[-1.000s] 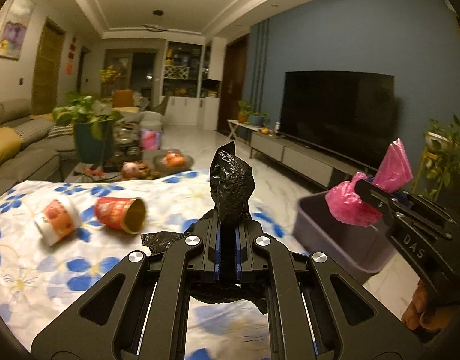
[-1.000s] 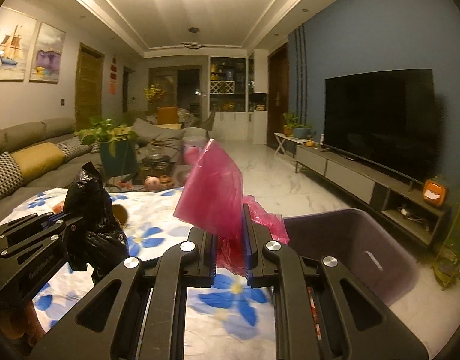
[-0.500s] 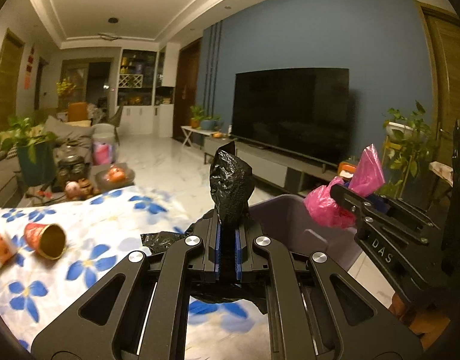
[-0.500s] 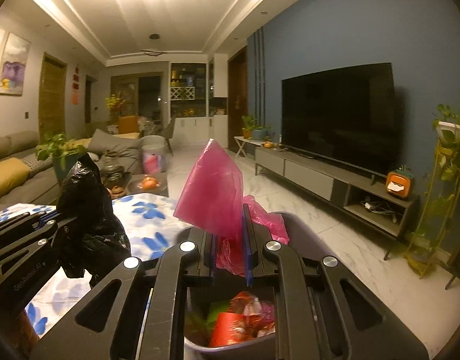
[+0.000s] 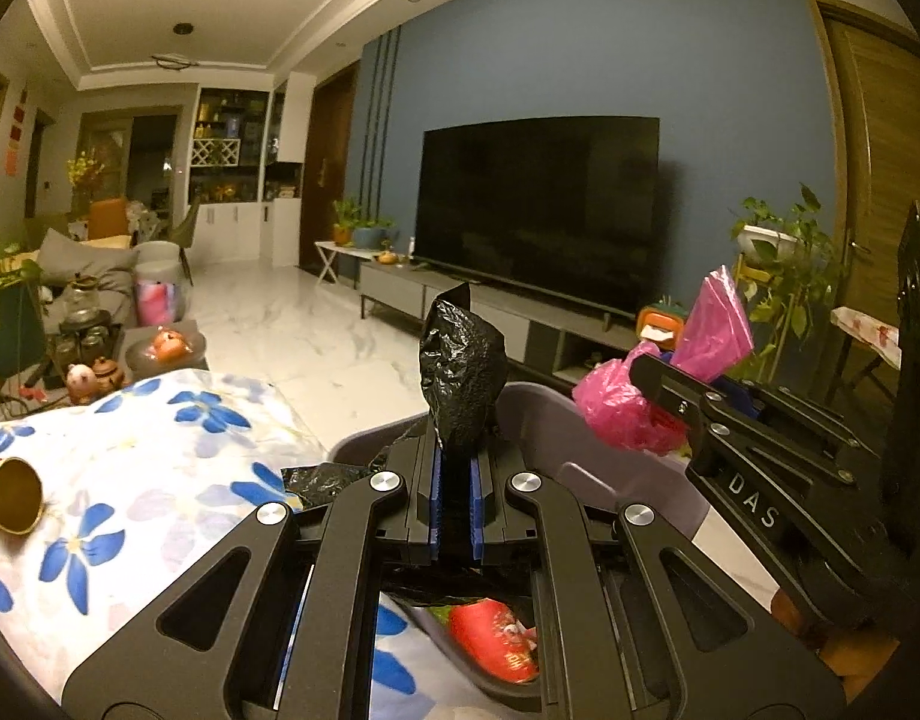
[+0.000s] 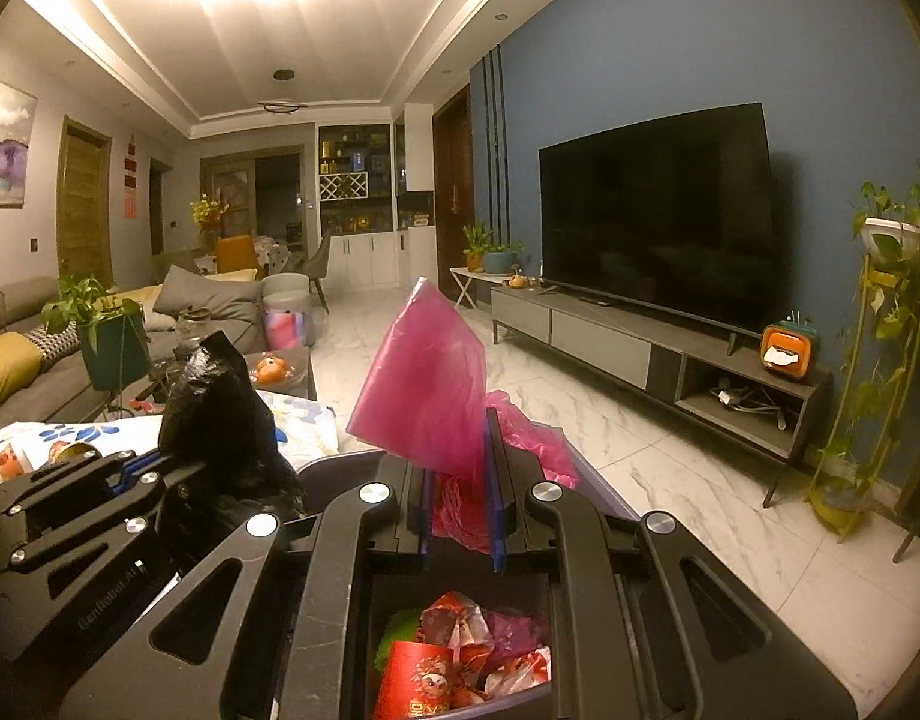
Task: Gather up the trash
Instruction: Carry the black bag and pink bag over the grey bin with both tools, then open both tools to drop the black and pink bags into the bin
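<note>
My left gripper (image 5: 454,462) is shut on a crumpled black plastic bag (image 5: 460,372), which sticks up above the jaws. Under it and just ahead is the grey trash bin (image 5: 544,405), with red wrappers (image 5: 496,636) inside. My right gripper (image 6: 460,480) is shut on a pink plastic bag (image 6: 424,384) and hangs over the bin (image 6: 598,495), whose red and pink trash (image 6: 460,660) shows below. In each wrist view the other gripper appears: the right gripper (image 5: 658,372) with the pink bag (image 5: 718,330), and the left gripper (image 6: 136,471) with the black bag (image 6: 220,414).
A table with a blue-flowered cloth (image 5: 130,450) lies to the left, with a tipped paper cup (image 5: 10,495) on it. Ahead are a marble floor (image 6: 580,420), a TV cabinet (image 6: 640,348) and a plant stand (image 6: 868,360) on the right. A sofa (image 6: 16,360) stands at far left.
Both grippers swung right, from over the flowered table to above the grey bin, each still holding its bag. The bin's contents now show beneath both.
</note>
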Motion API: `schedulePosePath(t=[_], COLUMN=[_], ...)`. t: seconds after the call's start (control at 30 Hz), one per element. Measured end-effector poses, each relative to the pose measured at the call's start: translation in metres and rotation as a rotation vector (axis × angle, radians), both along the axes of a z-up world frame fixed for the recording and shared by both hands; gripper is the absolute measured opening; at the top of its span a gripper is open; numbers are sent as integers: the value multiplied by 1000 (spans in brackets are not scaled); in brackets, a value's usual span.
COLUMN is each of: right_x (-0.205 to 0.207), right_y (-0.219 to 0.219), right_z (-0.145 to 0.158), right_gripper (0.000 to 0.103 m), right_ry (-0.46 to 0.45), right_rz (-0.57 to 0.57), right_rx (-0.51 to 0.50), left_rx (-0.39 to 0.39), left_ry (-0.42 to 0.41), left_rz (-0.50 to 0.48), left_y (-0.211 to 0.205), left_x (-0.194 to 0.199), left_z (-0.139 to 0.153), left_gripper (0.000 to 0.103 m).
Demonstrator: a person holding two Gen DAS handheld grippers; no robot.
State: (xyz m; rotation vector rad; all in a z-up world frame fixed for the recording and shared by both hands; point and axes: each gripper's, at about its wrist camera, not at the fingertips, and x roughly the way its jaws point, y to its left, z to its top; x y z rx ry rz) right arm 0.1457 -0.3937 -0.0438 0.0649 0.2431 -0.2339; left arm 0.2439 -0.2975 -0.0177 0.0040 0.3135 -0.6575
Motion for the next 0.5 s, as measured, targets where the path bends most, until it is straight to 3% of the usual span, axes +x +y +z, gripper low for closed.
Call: schedulePosePath(t=[0.37,0.5], right_x=[6,7], right_y=[-1,-5], right_z=[0,2], right_gripper=[17,24], right_ry=[-2,-10], right_rz=[-6,0], right_rx=[30,49], left_rx=[8,10], left_ry=[27,59], left_rz=[-38,-56], left_y=[-13,-18], left_x=[10,14], left_z=[-16,-22], left_gripper=[7,8])
